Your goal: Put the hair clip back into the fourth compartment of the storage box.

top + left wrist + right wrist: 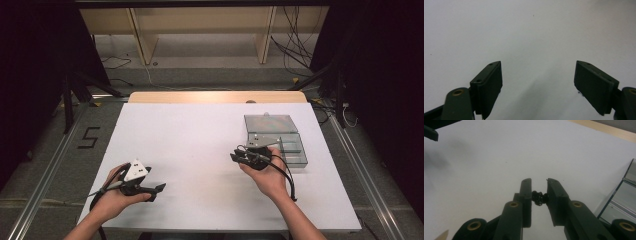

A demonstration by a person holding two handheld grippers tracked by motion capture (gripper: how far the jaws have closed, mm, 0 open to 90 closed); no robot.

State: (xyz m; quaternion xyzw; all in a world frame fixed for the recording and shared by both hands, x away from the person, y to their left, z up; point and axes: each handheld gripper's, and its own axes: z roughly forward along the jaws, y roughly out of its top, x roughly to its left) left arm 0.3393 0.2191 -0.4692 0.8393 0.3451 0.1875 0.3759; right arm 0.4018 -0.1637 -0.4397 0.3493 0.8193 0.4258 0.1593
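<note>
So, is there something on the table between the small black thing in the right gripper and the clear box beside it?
Nothing visible. The right gripper is shut on the small black thing, and only bare white table lies between it and the clear box, whose lid stands open.

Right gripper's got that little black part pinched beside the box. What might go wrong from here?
The right gripper holds the small black part by a narrow pinch between its pads, so it may twist or drop onto the white table. The clear compartment box sits close beside the hand, so a swing could knock it.
</note>
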